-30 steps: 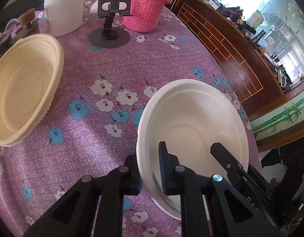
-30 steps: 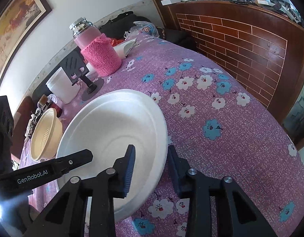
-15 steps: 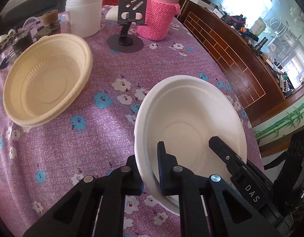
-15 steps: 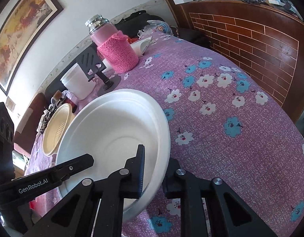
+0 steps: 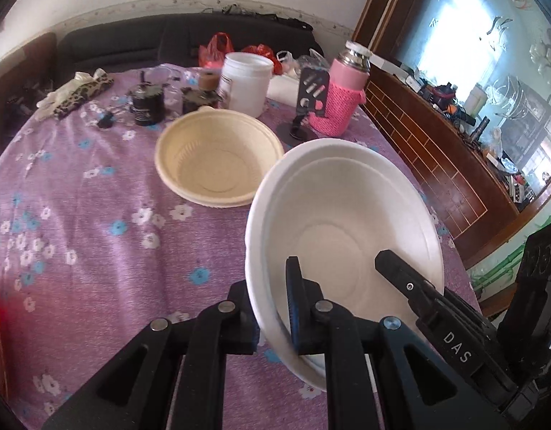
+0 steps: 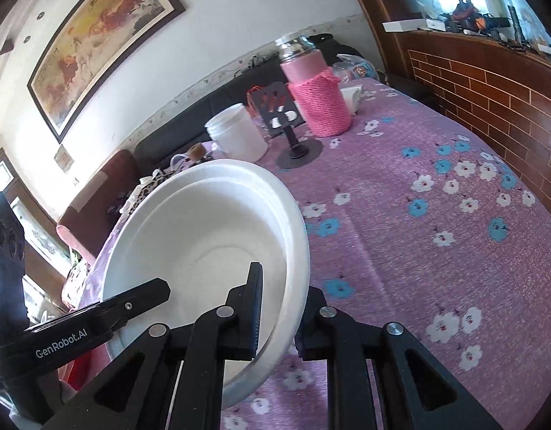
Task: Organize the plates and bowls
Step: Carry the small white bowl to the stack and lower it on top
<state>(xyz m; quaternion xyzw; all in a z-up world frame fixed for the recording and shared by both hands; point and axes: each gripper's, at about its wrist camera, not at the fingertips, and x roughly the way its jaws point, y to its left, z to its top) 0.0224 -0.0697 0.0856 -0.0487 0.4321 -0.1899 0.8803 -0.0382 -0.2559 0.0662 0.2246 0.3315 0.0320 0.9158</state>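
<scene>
A white bowl [image 5: 347, 222] hangs tilted above the purple flowered tablecloth [image 5: 96, 236], held from both sides. My left gripper [image 5: 271, 304] is shut on its left rim, one finger inside and one outside. My right gripper [image 6: 284, 308] is shut on the opposite rim of the same white bowl [image 6: 210, 229]. The other hand's finger shows inside the bowl in each view: the right one's finger [image 5: 400, 272] and the left one's finger [image 6: 146, 294]. A cream bowl [image 5: 218, 165] sits on the table just beyond and left of the white one; the right wrist view hides it.
At the back stand a white tub [image 5: 245, 86], a phone stand [image 5: 307, 107], a pink-sleeved flask [image 5: 343, 96] and dark jars [image 5: 146, 104]. A leopard-print cloth [image 5: 78, 93] lies far left. A wooden counter with brick pattern [image 6: 490, 82] borders the table's right side.
The right gripper's jaws closed onto the bowl's rim. Both grippers then raised the white bowl off the cloth and carried it nearer the cream bowl, and both views tipped upward.
</scene>
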